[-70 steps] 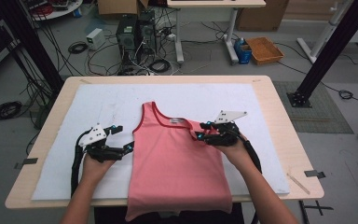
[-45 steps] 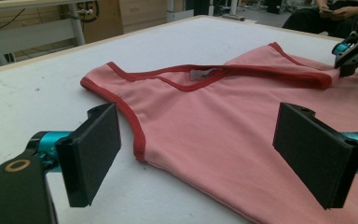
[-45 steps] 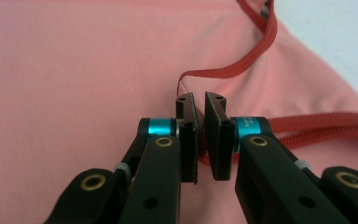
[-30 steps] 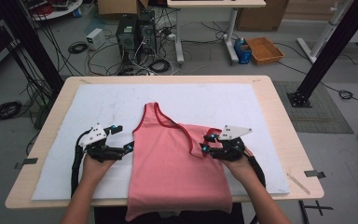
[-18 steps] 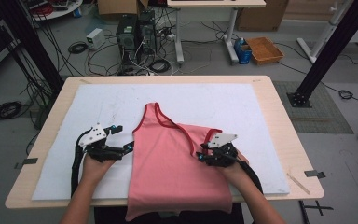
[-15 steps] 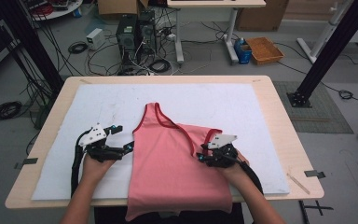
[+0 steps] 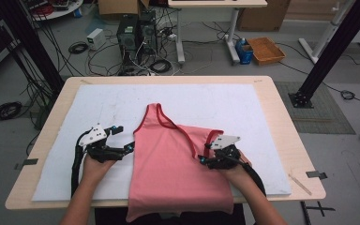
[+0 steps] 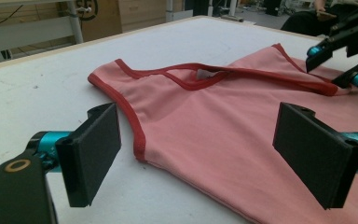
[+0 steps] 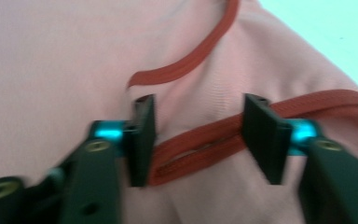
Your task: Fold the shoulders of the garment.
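While the pink tank top point(image 7: 176, 173) lies flat between the two tongs, its right shoulder strap point(image 7: 201, 136) is already folded inward. The right gripper point(image 9: 196, 140) has just been opening, jaws apart around the red hem. The left gripper point(image 8: 196, 154) waits wide open at the unfolded left side.

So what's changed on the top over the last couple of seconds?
The right gripper pulled the right strap of the pink top down and outward, folding it over the body. Its jaws have just been opening, the red trim lying loose between them. The left gripper stayed open beside the left edge, and the white mat didn't shift.
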